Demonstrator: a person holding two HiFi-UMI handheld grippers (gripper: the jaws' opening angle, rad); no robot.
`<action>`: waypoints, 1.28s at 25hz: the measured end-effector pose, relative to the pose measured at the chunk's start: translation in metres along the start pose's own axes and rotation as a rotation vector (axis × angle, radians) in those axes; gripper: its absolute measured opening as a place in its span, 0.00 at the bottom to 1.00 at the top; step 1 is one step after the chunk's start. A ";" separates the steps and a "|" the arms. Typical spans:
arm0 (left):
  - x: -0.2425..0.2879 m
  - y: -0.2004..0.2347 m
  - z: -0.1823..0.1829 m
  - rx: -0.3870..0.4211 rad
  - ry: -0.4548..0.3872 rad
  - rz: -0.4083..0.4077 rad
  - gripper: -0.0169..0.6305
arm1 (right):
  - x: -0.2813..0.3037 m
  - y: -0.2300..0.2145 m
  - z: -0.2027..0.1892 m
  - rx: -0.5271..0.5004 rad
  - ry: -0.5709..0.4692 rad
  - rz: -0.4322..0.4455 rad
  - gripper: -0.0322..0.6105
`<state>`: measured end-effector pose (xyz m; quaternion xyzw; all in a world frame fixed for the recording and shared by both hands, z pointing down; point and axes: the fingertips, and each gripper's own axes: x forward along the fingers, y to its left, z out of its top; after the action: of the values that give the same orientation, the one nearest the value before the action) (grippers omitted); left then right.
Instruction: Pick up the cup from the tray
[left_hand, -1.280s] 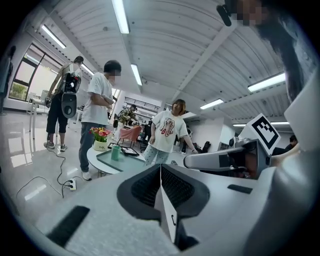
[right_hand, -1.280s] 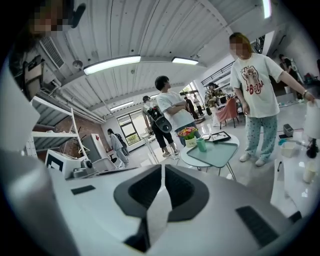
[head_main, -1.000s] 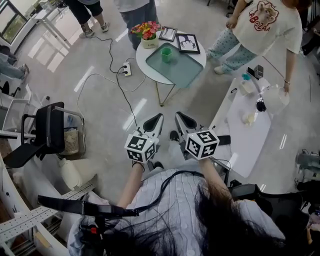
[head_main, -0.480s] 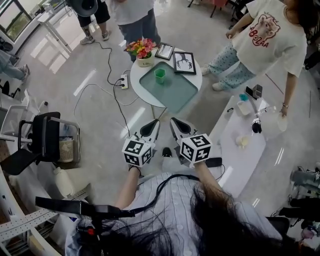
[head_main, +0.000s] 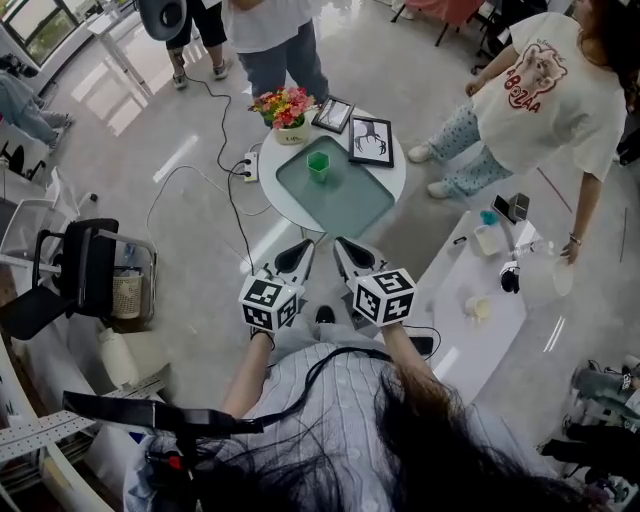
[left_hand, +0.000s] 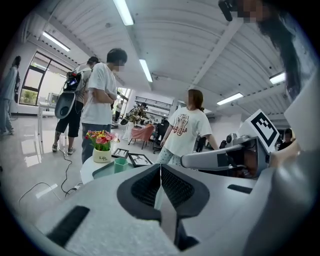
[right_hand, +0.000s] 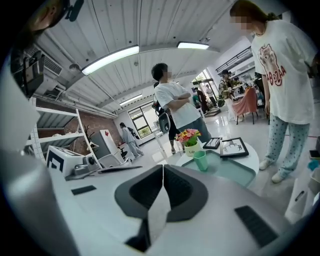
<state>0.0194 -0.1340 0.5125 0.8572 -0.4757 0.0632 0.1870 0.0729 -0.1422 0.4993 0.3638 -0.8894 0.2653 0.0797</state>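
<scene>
A small green cup (head_main: 318, 166) stands upright on a teal tray (head_main: 340, 200) on a round white table (head_main: 392, 180). The cup (right_hand: 200, 160) and the tray (right_hand: 235, 170) also show in the right gripper view, and the cup (left_hand: 120, 164) in the left gripper view. My left gripper (head_main: 303, 249) and right gripper (head_main: 343, 246) hang side by side in the air, short of the table and well apart from the cup. Both are shut with nothing between the jaws.
On the table stand a flower pot (head_main: 289, 110) and two framed pictures (head_main: 371, 140). Several people stand around the table (head_main: 540, 110). A power strip and cables (head_main: 246, 165) lie on the floor. A long white table (head_main: 480, 300) is at my right, a black chair (head_main: 85, 265) at my left.
The round table with the tray has come a little nearer. Both grippers stay shut, side by side.
</scene>
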 end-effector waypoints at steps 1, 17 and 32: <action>0.003 0.002 0.001 -0.001 0.003 0.005 0.05 | 0.001 -0.002 0.001 0.002 0.001 0.003 0.10; 0.035 0.019 0.014 0.013 0.012 0.002 0.05 | 0.025 -0.034 0.018 0.028 -0.003 0.002 0.10; 0.087 0.101 0.038 0.085 0.071 -0.067 0.05 | 0.114 -0.074 0.041 0.055 0.062 -0.094 0.10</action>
<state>-0.0215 -0.2656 0.5285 0.8770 -0.4368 0.1073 0.1692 0.0436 -0.2765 0.5334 0.3987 -0.8608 0.2967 0.1097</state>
